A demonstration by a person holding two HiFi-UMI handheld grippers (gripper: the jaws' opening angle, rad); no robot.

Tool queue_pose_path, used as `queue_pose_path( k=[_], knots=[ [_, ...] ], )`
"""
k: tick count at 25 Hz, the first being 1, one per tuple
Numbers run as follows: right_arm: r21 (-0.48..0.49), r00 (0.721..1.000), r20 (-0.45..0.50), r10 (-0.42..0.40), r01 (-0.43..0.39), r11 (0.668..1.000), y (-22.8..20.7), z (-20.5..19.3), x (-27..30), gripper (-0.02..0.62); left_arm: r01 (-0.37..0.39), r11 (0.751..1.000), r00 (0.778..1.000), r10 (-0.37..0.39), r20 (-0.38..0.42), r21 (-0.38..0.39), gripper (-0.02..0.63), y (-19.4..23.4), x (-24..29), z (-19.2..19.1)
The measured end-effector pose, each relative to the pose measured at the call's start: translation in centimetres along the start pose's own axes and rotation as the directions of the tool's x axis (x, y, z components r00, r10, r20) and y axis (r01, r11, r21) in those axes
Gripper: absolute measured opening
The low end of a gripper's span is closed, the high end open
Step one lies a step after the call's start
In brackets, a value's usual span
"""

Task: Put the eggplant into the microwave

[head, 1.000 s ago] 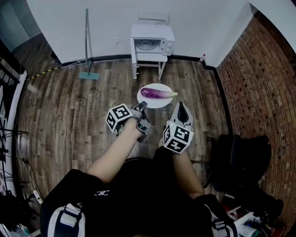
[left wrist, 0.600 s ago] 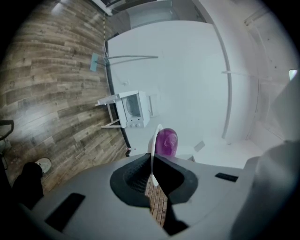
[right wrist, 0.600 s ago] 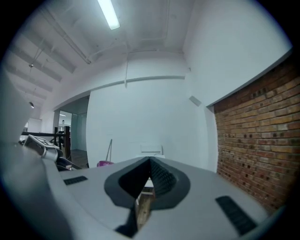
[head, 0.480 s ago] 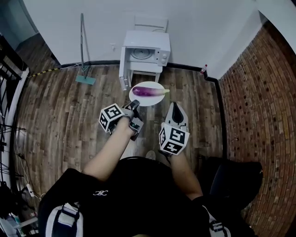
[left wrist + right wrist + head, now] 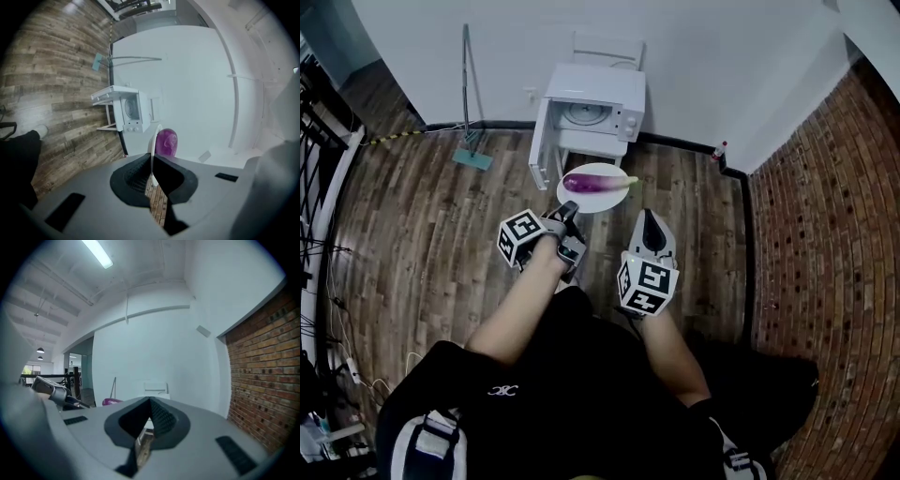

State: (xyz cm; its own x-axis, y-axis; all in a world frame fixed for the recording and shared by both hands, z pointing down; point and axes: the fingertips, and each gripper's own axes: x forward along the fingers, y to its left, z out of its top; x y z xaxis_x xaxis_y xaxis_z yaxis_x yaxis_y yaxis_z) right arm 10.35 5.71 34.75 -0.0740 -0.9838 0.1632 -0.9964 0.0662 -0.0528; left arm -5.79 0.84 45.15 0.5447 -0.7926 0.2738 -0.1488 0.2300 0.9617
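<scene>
The left claw [image 5: 568, 210] is clamped on the rim of a white plate [image 5: 592, 203] carrying the eggplant [image 5: 591, 182], near the open microwave [image 5: 598, 94]. The right claw [image 5: 648, 221] is closed, holding nothing.

Eggplant [image 5: 592, 182] on plate [image 5: 606, 201], open microwave [image 5: 596, 97]

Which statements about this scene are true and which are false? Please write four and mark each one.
1. The eggplant lies on a white plate. True.
2. The left gripper is shut on the plate's rim. True.
3. The right gripper holds the eggplant. False: its jaws are together with nothing between them.
4. The door of the microwave is closed. False: it stands open.
</scene>
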Motion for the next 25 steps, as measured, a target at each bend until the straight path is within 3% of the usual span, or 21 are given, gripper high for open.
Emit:
queue_pose_path(
  k=[10,18,25],
  knots=[
    [-0.031,1.0,0.007,0.017,-0.017,0.999,-1.9,-0.5,5.6,0.012,0.031,0.999,0.998,-0.03,0.048,-0.02,0.017,0.2,6.3,2.9],
    [-0.069,0.998,0.006,0.061,-0.06,0.996,-3.6,1.5,16.3,0.012,0.003,0.999,0.998,-0.001,0.062,-0.038,0.017,-0.6,15.4,7.2],
    [-0.089,0.993,0.0,0.117,-0.117,0.989,-3.7,3.5,26.7,0.012,0.049,0.998,0.991,-0.043,0.123,-0.047,0.017,-1.3,21.6,12.6]
  ],
)
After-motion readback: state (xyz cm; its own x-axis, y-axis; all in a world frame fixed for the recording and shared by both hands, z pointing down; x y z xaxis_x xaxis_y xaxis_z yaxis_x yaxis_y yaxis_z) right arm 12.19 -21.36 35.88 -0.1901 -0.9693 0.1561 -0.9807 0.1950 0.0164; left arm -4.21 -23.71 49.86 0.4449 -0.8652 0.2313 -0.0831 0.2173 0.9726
